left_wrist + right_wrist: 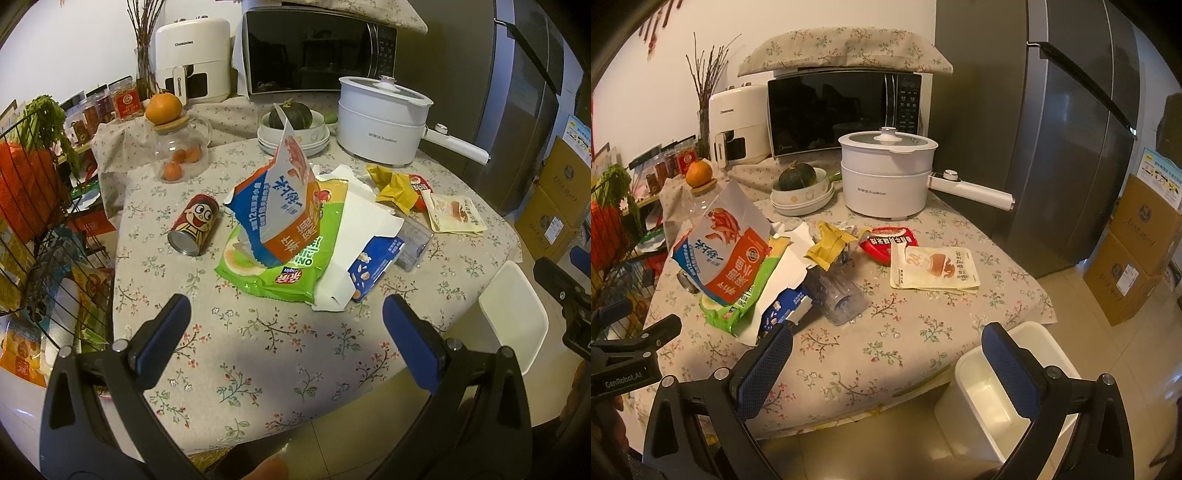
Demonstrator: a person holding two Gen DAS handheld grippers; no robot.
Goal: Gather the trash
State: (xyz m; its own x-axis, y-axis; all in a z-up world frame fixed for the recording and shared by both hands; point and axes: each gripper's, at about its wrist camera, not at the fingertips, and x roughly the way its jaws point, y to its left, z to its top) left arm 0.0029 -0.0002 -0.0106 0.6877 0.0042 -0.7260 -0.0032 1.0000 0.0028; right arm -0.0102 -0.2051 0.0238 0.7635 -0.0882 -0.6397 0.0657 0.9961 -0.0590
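Observation:
Trash lies on the floral table (258, 350): a red cartoon can (194, 229) on its side, an orange-blue bag (280, 206) standing on a green snack bag (288, 258), white paper (362, 236), a blue carton (376, 266), a clear plastic cup (842, 295), a yellow wrapper (827, 247), a red wrapper (890, 240) and a cream pouch (934, 269). A white bin (990, 391) stands on the floor at the table's right corner. My left gripper (286, 325) is open and empty above the table's near edge. My right gripper (886, 354) is open and empty, near the bin.
A white electric pot (886, 177), stacked bowls with a squash (801, 192), a glass jar with oranges (181, 147), a microwave (842, 110) and an air fryer (192, 59) stand at the back. A wire rack (33, 236) is at left, a fridge (1052, 147) and boxes (1137, 251) at right.

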